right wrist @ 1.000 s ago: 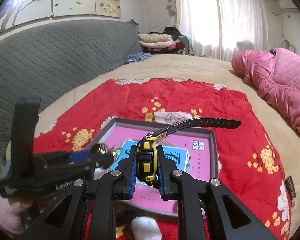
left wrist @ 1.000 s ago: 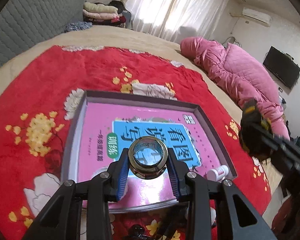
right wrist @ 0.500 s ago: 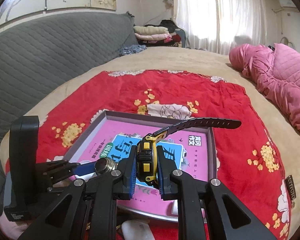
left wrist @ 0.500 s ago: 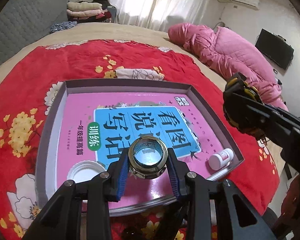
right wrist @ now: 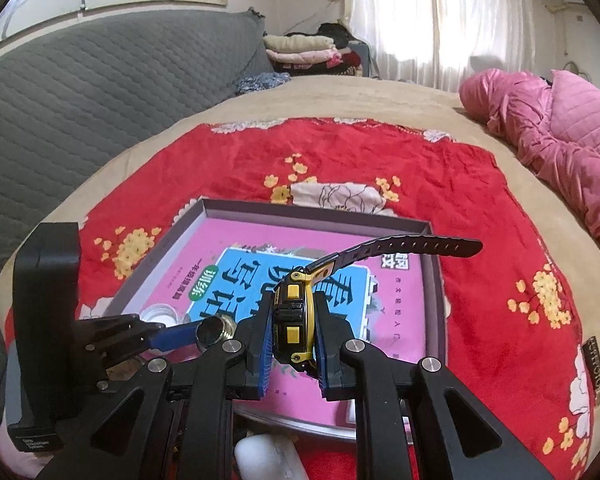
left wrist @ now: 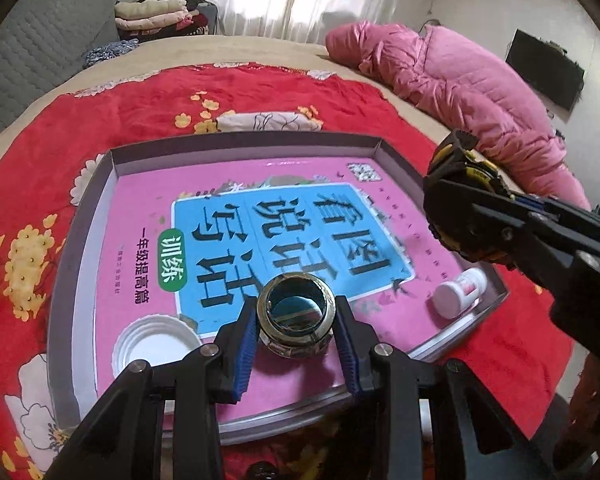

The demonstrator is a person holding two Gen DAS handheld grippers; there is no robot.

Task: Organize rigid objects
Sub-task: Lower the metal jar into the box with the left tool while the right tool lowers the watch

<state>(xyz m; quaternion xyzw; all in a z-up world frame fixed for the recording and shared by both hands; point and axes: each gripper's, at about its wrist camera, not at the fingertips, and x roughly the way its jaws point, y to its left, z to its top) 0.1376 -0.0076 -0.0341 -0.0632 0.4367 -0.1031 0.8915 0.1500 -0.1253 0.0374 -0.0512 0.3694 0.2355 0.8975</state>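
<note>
Brass-coloured metal and glass make up the small round lens piece (left wrist: 296, 322) that the left gripper (left wrist: 296, 344) holds, its blue pads pressed against the ring's two sides, low over the near part of the pink workbook (left wrist: 236, 232) lying in the grey tray (left wrist: 80, 216). It looks dense for its size, stiff and smooth-walled, so I judge it could slip or roll if set on its side; the rim is the sound place to grip, and the glass face should be kept from knocks. To the right, the right gripper (right wrist: 294, 336) pinches a black and yellow watch (right wrist: 294, 320) by the sides of its case, the strap (right wrist: 400, 248) sticking out forward and free above the tray. The case is hard and takes a firm hold, while the strap is flexible and likely to flop or catch on the tray wall when lowered. Already in the tray are a white screw lid (left wrist: 156, 348) at the near left corner and a small white bottle (left wrist: 460, 292) lying on its side against the right wall. The lid lies just beside the lens piece, so open book cover between lid and bottle seems the free spot. Around the tray spreads a red flowered blanket (left wrist: 40, 160) on the bed, with a pink padded coat (left wrist: 460, 80) well apart at the far right.
</note>
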